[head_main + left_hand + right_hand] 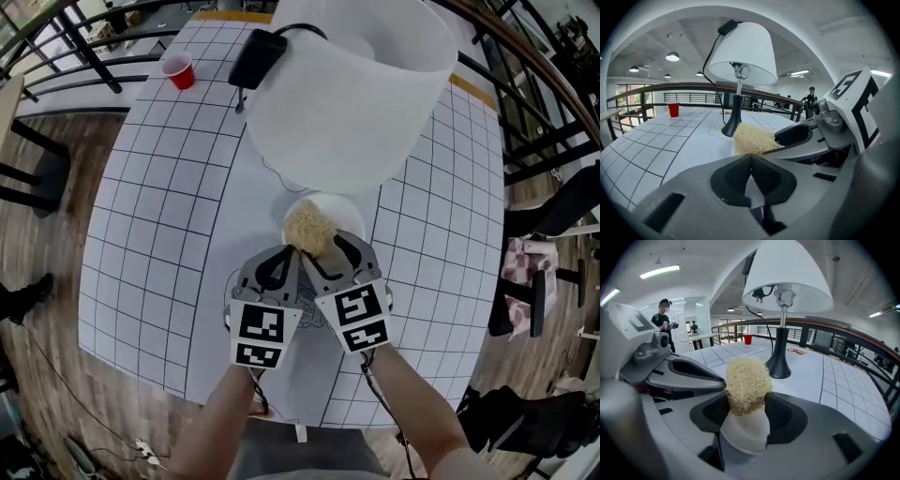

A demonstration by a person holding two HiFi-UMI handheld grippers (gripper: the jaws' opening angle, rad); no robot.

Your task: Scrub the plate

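Note:
A white plate (352, 215) lies on the gridded table under the lamp shade. A tan fibrous scrubber (310, 230) with a white base rests over the plate's near side. My right gripper (324, 251) is shut on it, the tan tuft (747, 384) sticking out past the jaws. My left gripper (287, 253) sits just left of it at the plate's near-left rim, its jaws closed with a white edge pinched between them (753, 188). In the left gripper view the scrubber (753, 139) shows just ahead. Most of the plate is hidden by the grippers and scrubber.
A large white lamp shade (347, 84) hangs over the plate's far side, and the lamp's black foot (732, 123) stands just behind it. A red cup (179, 71) and a black adapter (257, 56) sit at the far table edge. Railings ring the table (159, 234).

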